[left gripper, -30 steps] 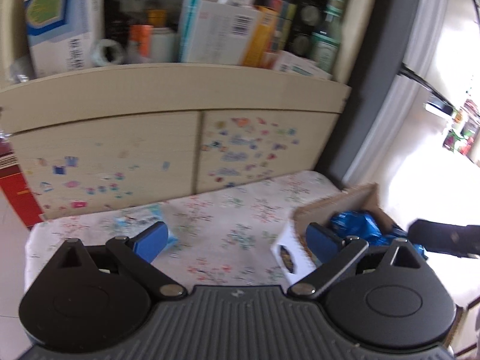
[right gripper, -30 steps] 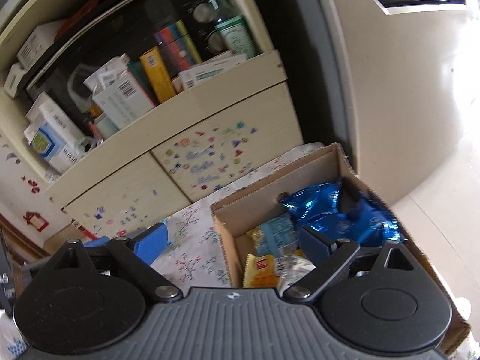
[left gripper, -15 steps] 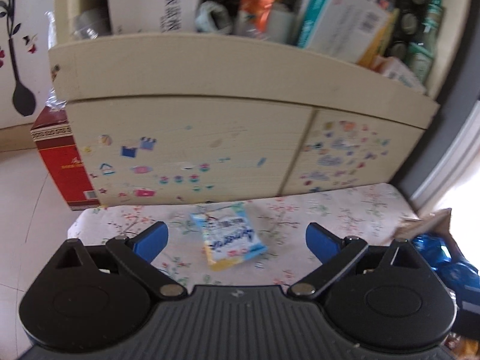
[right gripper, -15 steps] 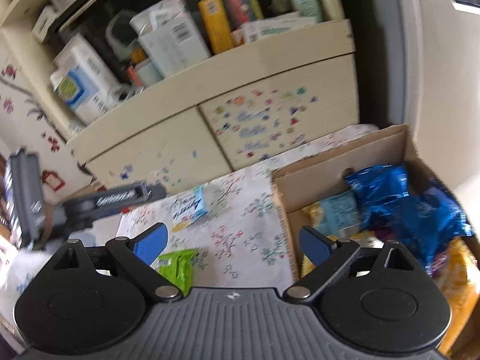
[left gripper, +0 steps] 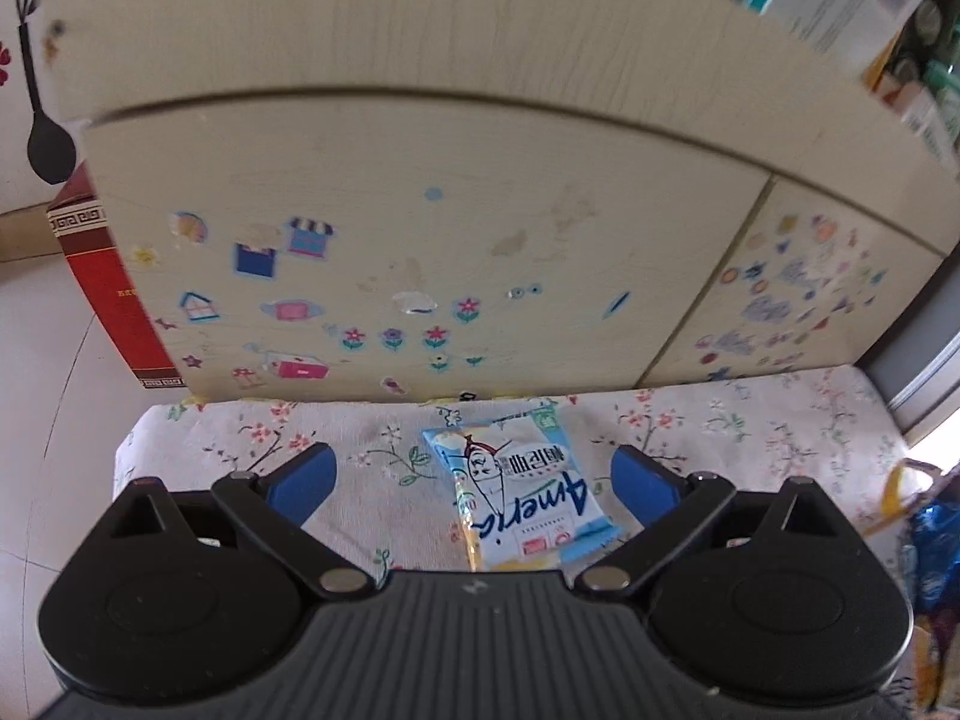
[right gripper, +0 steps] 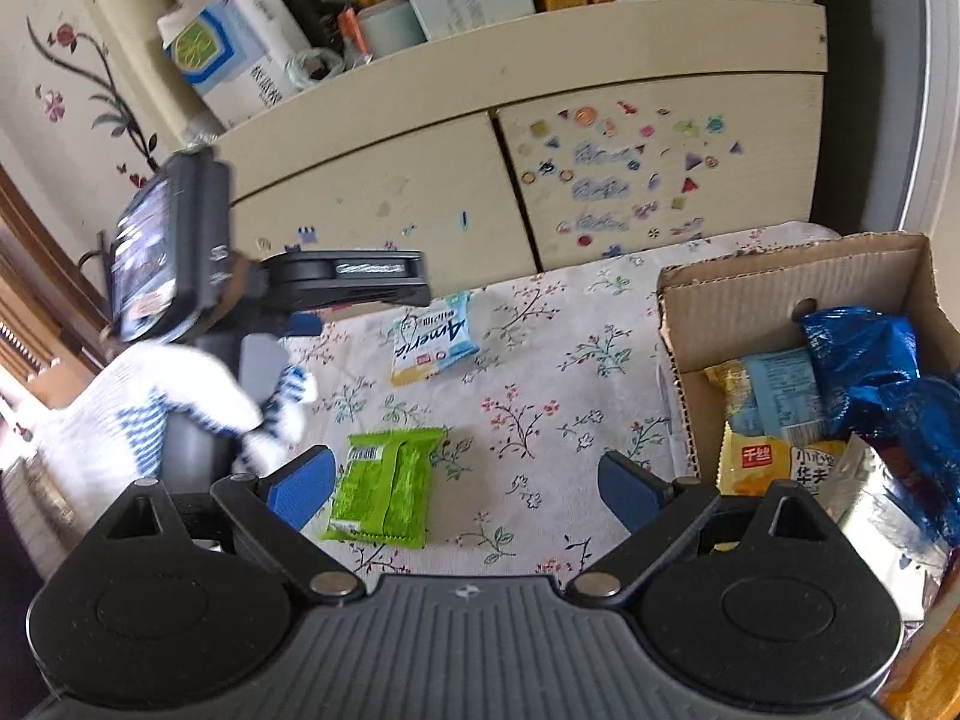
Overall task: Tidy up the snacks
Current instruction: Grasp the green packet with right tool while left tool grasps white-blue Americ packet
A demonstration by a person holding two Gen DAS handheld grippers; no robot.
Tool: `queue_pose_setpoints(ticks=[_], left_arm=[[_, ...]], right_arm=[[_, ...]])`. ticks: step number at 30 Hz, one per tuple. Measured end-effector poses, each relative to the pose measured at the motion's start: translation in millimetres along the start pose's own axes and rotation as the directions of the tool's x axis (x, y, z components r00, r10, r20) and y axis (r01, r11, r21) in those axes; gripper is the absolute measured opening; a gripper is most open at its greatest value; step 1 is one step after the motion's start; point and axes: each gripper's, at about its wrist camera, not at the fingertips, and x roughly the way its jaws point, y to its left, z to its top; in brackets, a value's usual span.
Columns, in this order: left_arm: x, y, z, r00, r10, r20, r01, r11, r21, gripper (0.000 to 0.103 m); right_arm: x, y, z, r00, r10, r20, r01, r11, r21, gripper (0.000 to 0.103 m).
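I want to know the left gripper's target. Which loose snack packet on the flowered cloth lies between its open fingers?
The light blue packet printed "Ameria", near the cabinet; the green packet lies before the right gripper.

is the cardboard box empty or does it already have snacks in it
Not empty. The right wrist view shows the open-topped cardboard box holding a crinkled blue foil bag and a yellow snack packet; how full it is cannot be told.

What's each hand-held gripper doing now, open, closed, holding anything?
Left hand-held gripper: open, empty, light blue snack packet between its fingers.
Right hand-held gripper: open, empty.
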Motion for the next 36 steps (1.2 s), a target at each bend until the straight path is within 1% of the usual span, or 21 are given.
queue_pose_setpoints(ticks=[4, 7, 9, 12, 13, 14, 15, 16, 17, 19, 20, 24, 29, 33, 36], left_arm=[[15, -9, 5, 1.000, -0.003, -0.010, 0.003, 0.999, 0.033, 0.097], [25, -20, 7, 1.000, -0.010, -0.016, 0.011, 0.997, 0.082, 0.097], [33, -26, 6, 1.000, 0.005, -0.027, -0.002, 0.994, 0.109, 0.097], [43, -31, 1, 0.999, 0.006, -0.050, 0.000, 0.991, 0.135, 0.093], [46, -31, 0, 0.998, 0.012, -0.059, -0.003, 0.990, 0.141, 0.087], [49, -31, -2, 0.997, 0.023, -0.067, -0.013, 0.989, 0.145, 0.076], [50, -29, -4, 0.997, 0.026, -0.074, -0.016, 0.990, 0.140, 0.072], [49, -27, -4, 0.998, 0.024, -0.061, -0.015, 0.990, 0.137, 0.068], [48, -23, -4, 0.998, 0.020, -0.058, -0.012, 0.991, 0.131, 0.062], [44, -15, -4, 0.998, 0.012, -0.056, -0.005, 0.993, 0.117, 0.053], [42, -10, -5, 0.998, 0.005, -0.057, 0.000, 0.995, 0.103, 0.050], [32, 11, -10, 0.998, 0.008, -0.060, -0.003, 0.997, 0.079, 0.049], [18, 28, -23, 0.998, 0.015, -0.054, -0.010, 0.995, 0.096, 0.049], [7, 46, -31, 0.997, 0.025, -0.074, -0.021, 0.998, 0.057, 0.049], [-3, 53, -37, 0.996, 0.026, -0.080, -0.022, 0.999, 0.044, 0.049]], right_arm=[[7, 3, -1, 1.000, -0.014, -0.018, 0.013, 1.000, -0.023, 0.098], [13, 4, -3, 0.999, -0.022, -0.036, 0.021, 0.999, -0.034, 0.098], [15, 5, -4, 0.999, -0.026, -0.044, 0.024, 0.999, -0.040, 0.098], [17, 7, -4, 0.998, -0.023, -0.053, 0.020, 0.999, -0.049, 0.098], [18, 8, -4, 0.998, -0.022, -0.055, 0.019, 0.998, -0.054, 0.098], [19, 8, -3, 0.998, -0.021, -0.056, 0.018, 0.998, -0.058, 0.098], [20, 9, -3, 0.998, -0.021, -0.059, 0.017, 0.998, -0.062, 0.098], [22, 10, -3, 0.998, -0.021, -0.061, 0.017, 0.998, -0.064, 0.098], [23, 10, -4, 0.998, -0.021, -0.064, 0.017, 0.998, -0.065, 0.098], [26, 11, -4, 0.997, -0.023, -0.068, 0.018, 0.998, -0.068, 0.098], [28, 11, -4, 0.997, -0.023, -0.069, 0.018, 0.997, -0.071, 0.098], [35, 12, -6, 0.997, -0.014, -0.073, 0.008, 0.997, -0.083, 0.098], [49, 16, -9, 0.996, 0.008, -0.090, -0.018, 0.994, -0.111, 0.098], [63, 17, -15, 0.993, 0.037, -0.114, -0.045, 0.996, -0.072, 0.097], [76, 24, -21, 0.993, 0.015, -0.116, -0.025, 0.996, -0.089, 0.097]])
